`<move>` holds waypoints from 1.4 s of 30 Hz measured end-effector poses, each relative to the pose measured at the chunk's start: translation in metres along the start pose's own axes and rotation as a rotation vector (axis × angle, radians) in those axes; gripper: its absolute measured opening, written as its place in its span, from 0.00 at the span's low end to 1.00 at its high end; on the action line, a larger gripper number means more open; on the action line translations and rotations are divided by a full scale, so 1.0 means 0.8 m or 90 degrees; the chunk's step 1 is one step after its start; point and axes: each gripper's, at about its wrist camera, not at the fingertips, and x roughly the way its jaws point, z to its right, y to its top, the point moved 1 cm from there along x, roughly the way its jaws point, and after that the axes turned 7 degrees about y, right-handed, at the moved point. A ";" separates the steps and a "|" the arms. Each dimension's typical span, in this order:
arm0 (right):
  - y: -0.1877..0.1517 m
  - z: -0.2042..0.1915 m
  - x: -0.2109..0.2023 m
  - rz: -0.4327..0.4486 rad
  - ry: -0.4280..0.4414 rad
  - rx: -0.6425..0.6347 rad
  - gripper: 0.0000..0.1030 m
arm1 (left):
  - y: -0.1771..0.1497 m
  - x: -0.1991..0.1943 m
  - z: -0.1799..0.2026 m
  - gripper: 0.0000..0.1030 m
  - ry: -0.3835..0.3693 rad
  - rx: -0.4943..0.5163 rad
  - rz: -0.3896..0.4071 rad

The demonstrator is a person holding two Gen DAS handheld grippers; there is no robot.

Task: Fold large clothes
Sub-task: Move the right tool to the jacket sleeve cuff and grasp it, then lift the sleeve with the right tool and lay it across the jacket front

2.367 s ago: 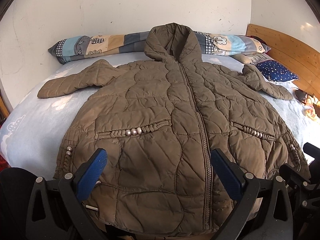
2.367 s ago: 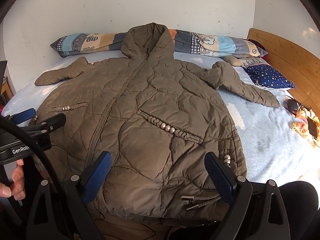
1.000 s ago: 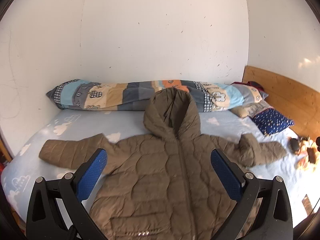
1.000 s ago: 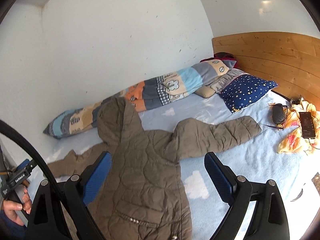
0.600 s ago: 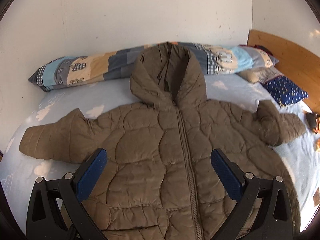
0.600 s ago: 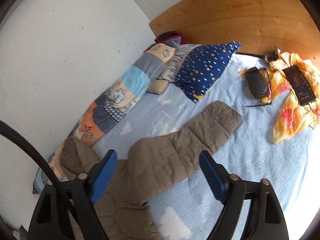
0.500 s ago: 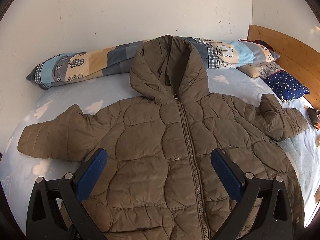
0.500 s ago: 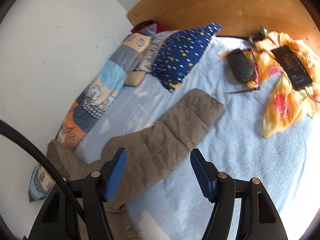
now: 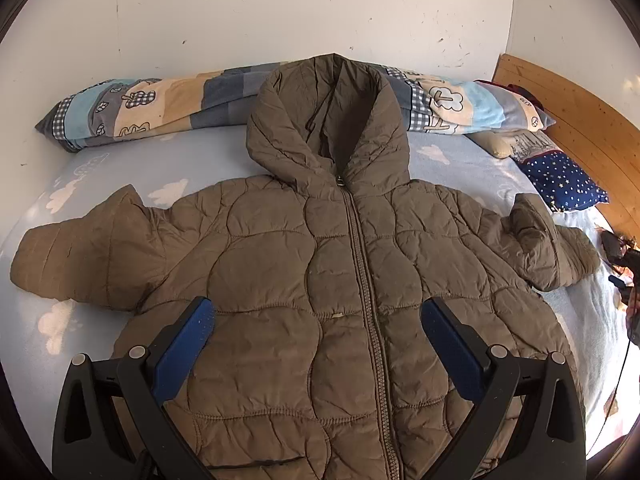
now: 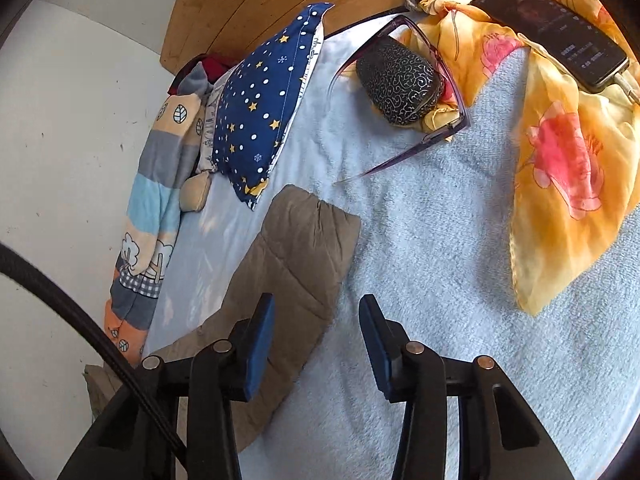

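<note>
Nothing's folded yet tbh: the jacket (image 9: 320, 280) lies spread flat on the bed (image 10: 420, 260), zipped, both sleeves out. Left gripper (image 9: 316, 340) hovers with fingers wide apart over the chest; right gripper (image 10: 316, 332), fingers parted and empty, sits by the sleeve (image 10: 292, 256) cuff, so every fold is left.

A bedroom: bed (image 9: 100, 168) with pillows (image 9: 152, 106) and wooden headboard (image 9: 580, 120).
</note>
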 end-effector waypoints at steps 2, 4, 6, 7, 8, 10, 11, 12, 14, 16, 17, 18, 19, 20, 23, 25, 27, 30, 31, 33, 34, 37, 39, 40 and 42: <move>0.005 0.006 0.010 -0.002 0.005 0.013 0.39 | -0.001 0.003 0.000 1.00 -0.002 0.001 -0.007; 0.010 0.010 0.018 0.006 0.012 0.026 0.39 | -0.001 0.008 -0.001 1.00 -0.001 0.000 -0.012; 0.014 0.015 0.029 0.008 0.019 0.038 0.39 | -0.001 0.012 -0.001 1.00 -0.001 0.000 -0.018; 0.016 0.017 0.033 0.009 0.015 0.043 0.39 | -0.001 0.014 -0.001 1.00 -0.002 0.001 -0.022; 0.018 0.019 0.038 0.011 0.004 0.046 0.39 | -0.001 0.016 0.000 1.00 -0.002 0.003 -0.025; 0.021 0.023 0.046 0.014 0.002 0.059 0.39 | -0.002 0.019 0.001 1.00 -0.002 0.007 -0.028; 0.022 0.026 0.052 0.013 0.001 0.066 0.39 | -0.003 0.020 0.002 1.00 -0.001 0.009 -0.029; 0.023 0.029 0.055 0.013 -0.001 0.070 0.39 | -0.003 0.022 0.003 1.00 -0.002 0.011 -0.031; 0.025 0.032 0.064 0.011 0.002 0.075 0.39 | -0.003 0.024 0.004 1.00 -0.002 0.013 -0.034; 0.026 0.030 0.071 0.012 0.003 0.075 0.39 | -0.004 0.028 0.005 1.00 -0.003 0.014 -0.038; 0.025 0.028 0.074 0.012 0.007 0.071 0.39 | -0.004 0.030 0.005 1.00 -0.004 0.016 -0.041; 0.024 0.025 0.078 0.010 0.010 0.066 0.39 | -0.005 0.033 0.006 1.00 -0.003 0.017 -0.044; 0.023 0.022 0.081 0.007 0.007 0.059 0.35 | -0.005 0.035 0.007 1.00 -0.003 0.018 -0.047; 0.022 0.017 0.083 0.011 -0.004 0.047 0.26 | -0.005 0.036 0.008 1.00 -0.005 0.019 -0.049; 0.025 0.001 0.075 0.025 -0.007 0.024 0.17 | -0.004 0.037 0.009 1.00 -0.011 0.014 -0.050; 0.029 -0.018 0.060 0.046 -0.009 0.002 0.16 | -0.004 0.035 0.010 1.00 -0.015 0.014 -0.047; 0.032 -0.040 0.041 0.069 -0.006 -0.018 0.15 | -0.005 0.031 0.010 1.00 -0.016 0.016 -0.042; 0.035 -0.078 0.008 0.108 0.004 -0.058 0.15 | -0.005 0.023 0.009 1.00 -0.017 0.017 -0.034; 0.035 -0.089 -0.004 0.119 0.012 -0.069 0.15 | -0.004 0.020 0.007 1.00 -0.017 0.014 -0.030; 0.036 -0.114 -0.031 0.142 0.035 -0.090 0.15 | -0.003 0.015 0.005 1.00 -0.016 0.008 -0.023; 0.036 -0.128 -0.045 0.152 0.049 -0.103 0.15 | -0.002 0.013 0.004 1.00 -0.016 0.005 -0.020; 0.031 -0.164 -0.079 0.172 0.078 -0.141 0.15 | 0.000 0.006 0.001 1.00 -0.018 -0.001 -0.013; 0.025 -0.190 -0.099 0.176 0.100 -0.169 0.15 | 0.000 0.002 -0.001 1.00 -0.017 -0.004 -0.007; 0.022 -0.202 -0.106 0.176 0.112 -0.179 0.15 | 0.001 0.000 -0.001 1.00 -0.016 -0.003 -0.004; 0.012 -0.226 -0.117 0.175 0.135 -0.199 0.15 | 0.000 -0.004 -0.002 1.00 -0.008 0.000 0.006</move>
